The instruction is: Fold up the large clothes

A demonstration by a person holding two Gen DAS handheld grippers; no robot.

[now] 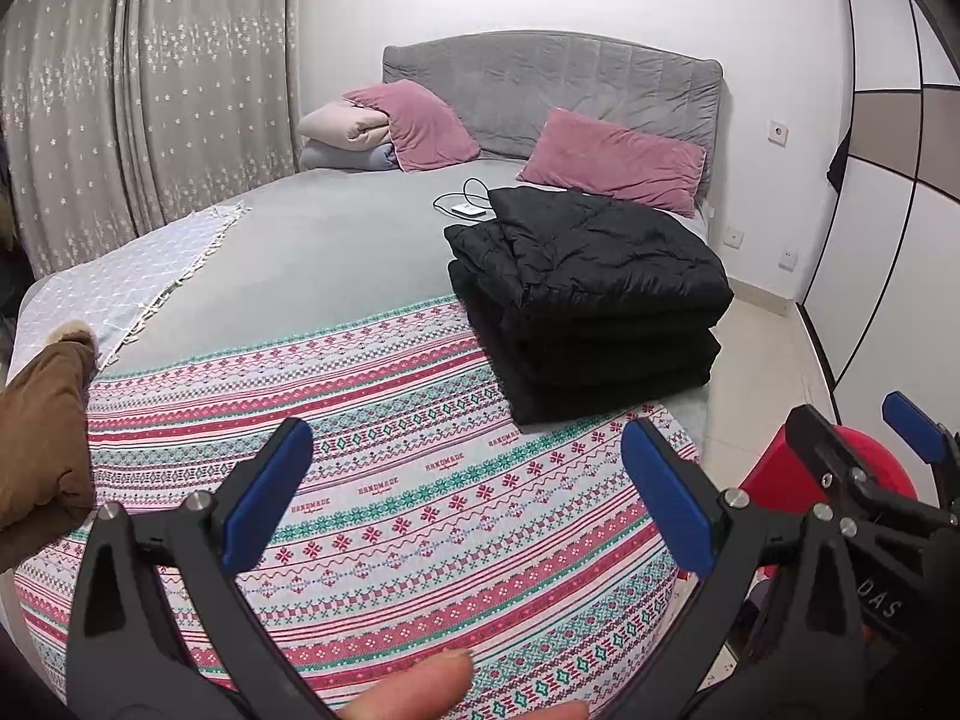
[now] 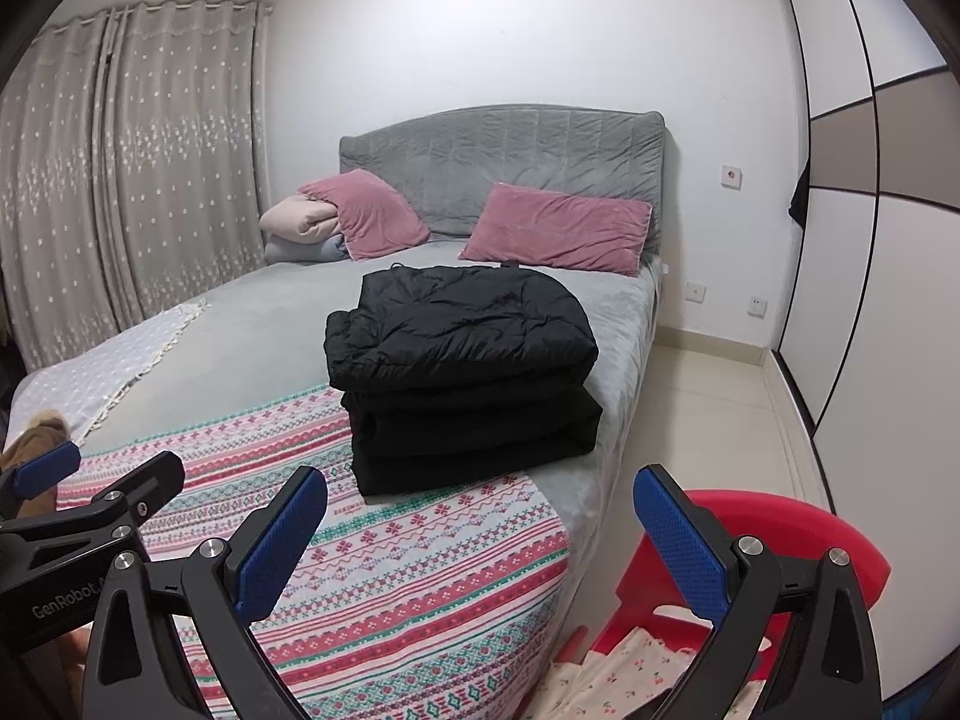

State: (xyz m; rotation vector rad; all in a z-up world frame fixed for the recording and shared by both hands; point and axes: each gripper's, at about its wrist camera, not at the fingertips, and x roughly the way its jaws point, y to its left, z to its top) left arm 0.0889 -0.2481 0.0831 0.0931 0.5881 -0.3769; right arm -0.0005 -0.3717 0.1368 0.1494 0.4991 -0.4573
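Note:
A stack of folded black clothes (image 1: 585, 300) lies on the right side of the bed; it also shows in the right wrist view (image 2: 465, 372). A brown coat with a fur trim (image 1: 42, 426) lies at the bed's left edge, partly out of frame, and shows small in the right wrist view (image 2: 36, 438). My left gripper (image 1: 465, 504) is open and empty above the patterned blanket (image 1: 390, 510). My right gripper (image 2: 480, 540) is open and empty above the bed's front right corner, near the stack. The right gripper also shows at the right of the left wrist view (image 1: 864, 450).
Two pink pillows (image 1: 612, 159) and folded bedding (image 1: 342, 132) lie by the grey headboard (image 1: 552, 84). A white device with a cable (image 1: 468, 209) lies behind the stack. A red plastic chair (image 2: 768, 546) stands right of the bed. Curtains (image 1: 150, 102) hang left, a wardrobe (image 2: 870, 240) right.

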